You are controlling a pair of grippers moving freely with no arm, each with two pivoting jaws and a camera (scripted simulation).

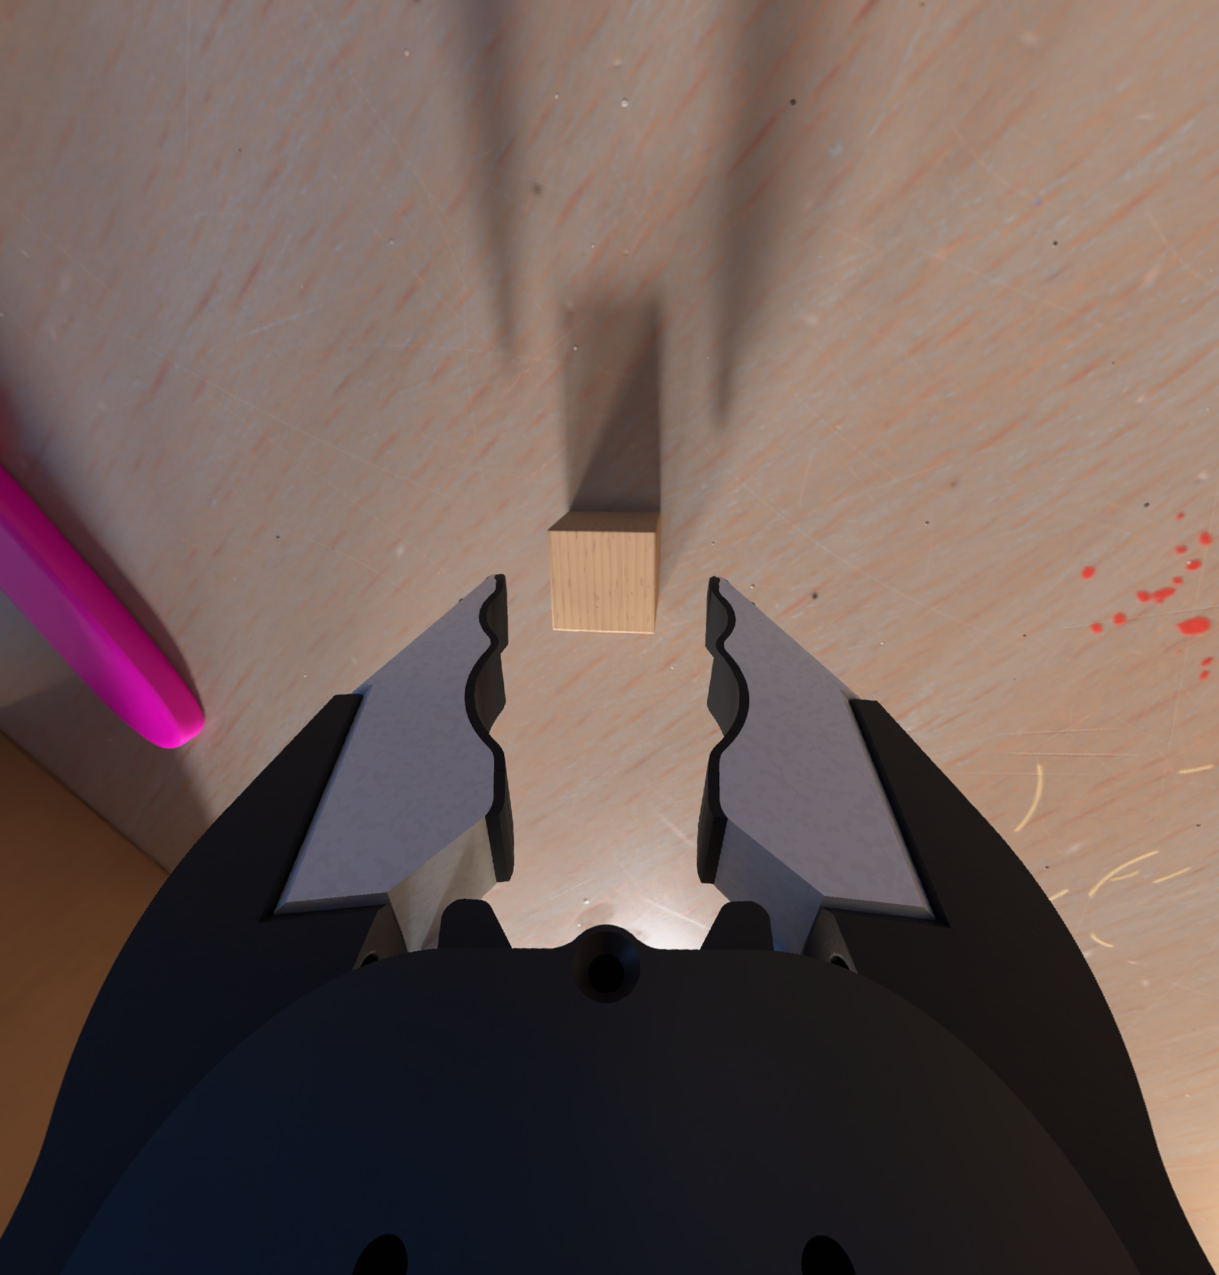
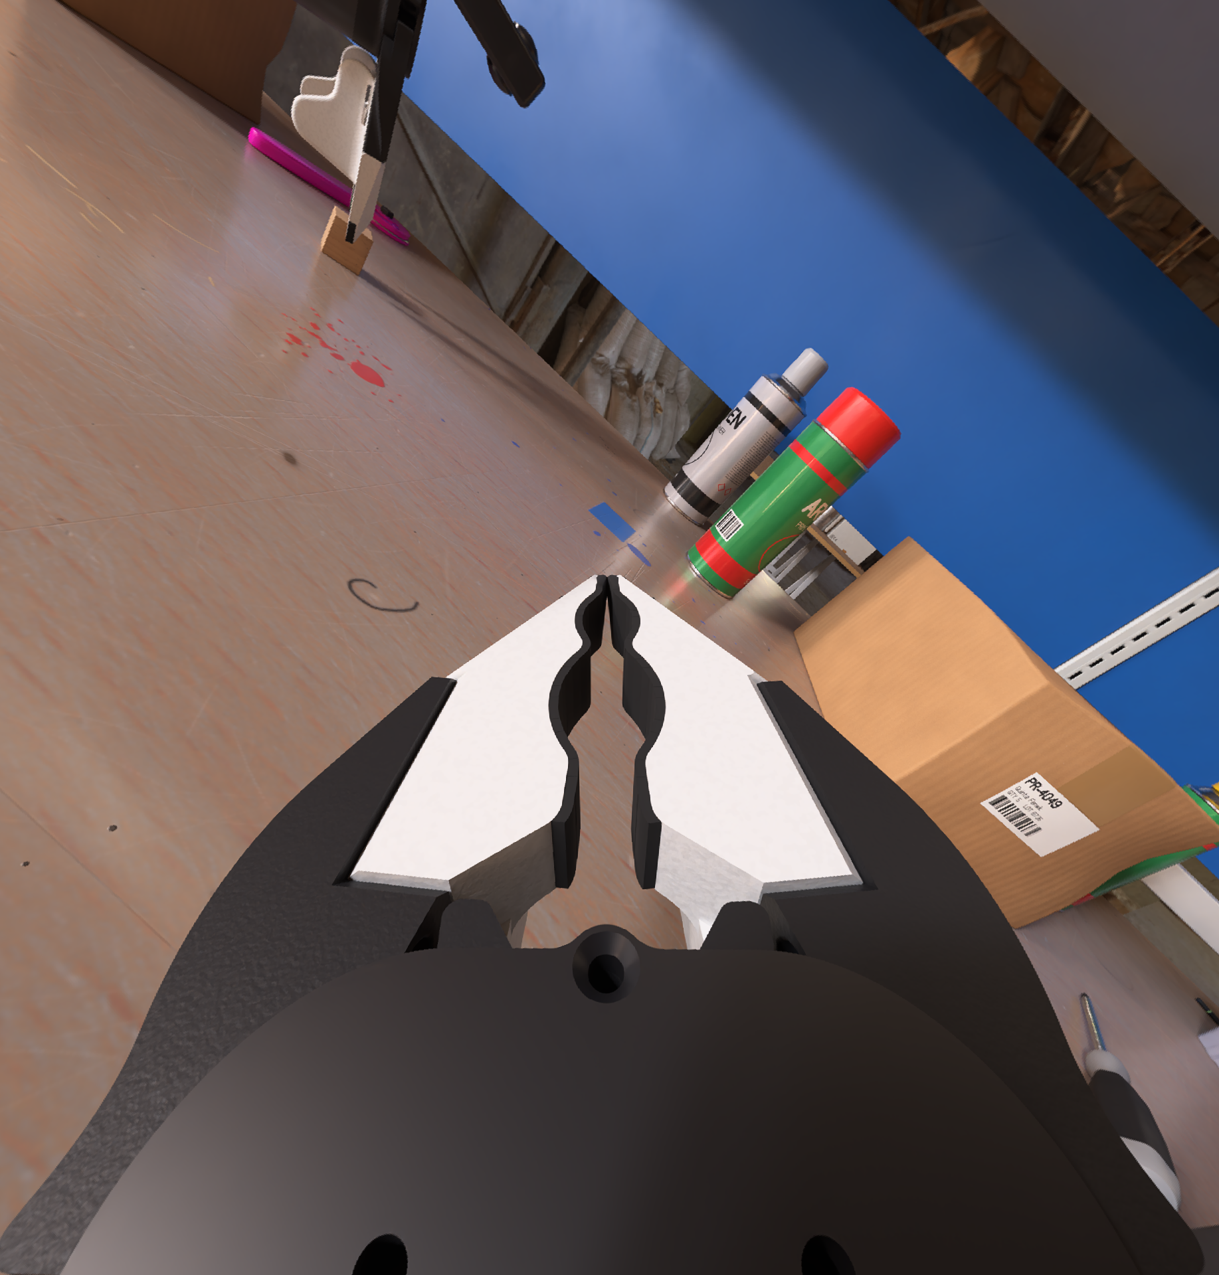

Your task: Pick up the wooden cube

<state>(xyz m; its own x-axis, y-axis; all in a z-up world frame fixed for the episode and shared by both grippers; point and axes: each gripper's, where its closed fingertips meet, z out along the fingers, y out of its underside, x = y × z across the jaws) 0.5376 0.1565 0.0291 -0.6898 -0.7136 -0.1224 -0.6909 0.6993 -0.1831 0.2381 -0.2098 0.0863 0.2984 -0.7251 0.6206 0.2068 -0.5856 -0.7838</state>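
Note:
A small light wooden cube [image 1: 604, 579] sits on the scratched tabletop [image 1: 869, 345]. My left gripper [image 1: 606, 579] is open and points down at it, its fingertips on either side of the cube with a gap on each side. In the right wrist view the cube [image 2: 344, 245] shows far off at the upper left, with the left gripper's fingertip [image 2: 361, 207] in front of it. My right gripper [image 2: 606, 579] is shut and empty, low over the table, far from the cube.
A pink tool handle [image 1: 75, 607] lies left of the cube, beside a brown box [image 1: 26, 897]. Red paint spots [image 1: 1186, 607] mark the table. A grey spray can [image 2: 744, 435], a green-and-red spray can [image 2: 793, 497], a cardboard box [image 2: 972, 724] and a screwdriver [image 2: 1131, 1118] stand at the right.

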